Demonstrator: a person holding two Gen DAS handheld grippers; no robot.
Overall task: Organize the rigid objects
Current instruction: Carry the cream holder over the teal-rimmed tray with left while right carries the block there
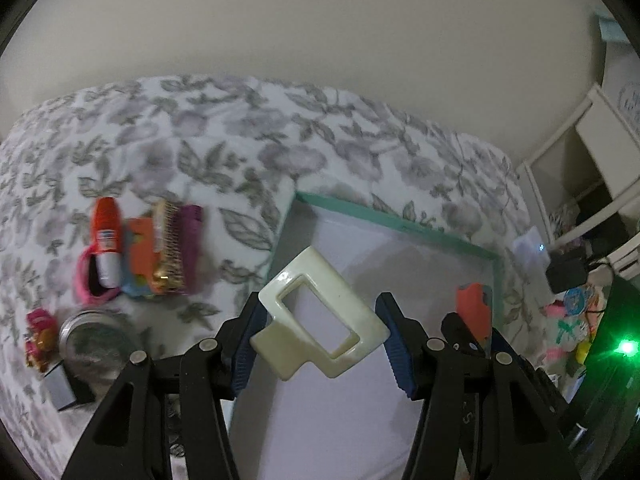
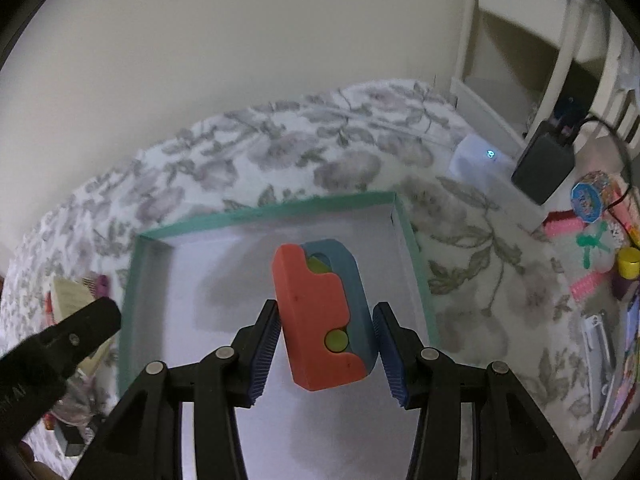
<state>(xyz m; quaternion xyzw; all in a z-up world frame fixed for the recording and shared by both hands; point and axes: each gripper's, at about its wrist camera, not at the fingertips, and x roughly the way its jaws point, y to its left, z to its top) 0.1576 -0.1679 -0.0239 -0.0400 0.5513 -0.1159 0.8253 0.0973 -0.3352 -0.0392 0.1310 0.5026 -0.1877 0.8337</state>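
Your left gripper (image 1: 320, 340) has its blue pads clamped on the cream hair clip (image 1: 320, 320), gripping the outer edges of its rectangular frame. It's glossy hard plastic, probably light but slippery, so hold the flat sides, not the corners. Your right gripper (image 2: 326, 344) is closed on the orange-and-blue toy block (image 2: 322, 316), squeezing its long sides; looks stiff and chunky, easy to hold. Both hang over the white floor of the teal-rimmed box (image 2: 260, 212), sitting on the floral bedspread (image 1: 200, 140).
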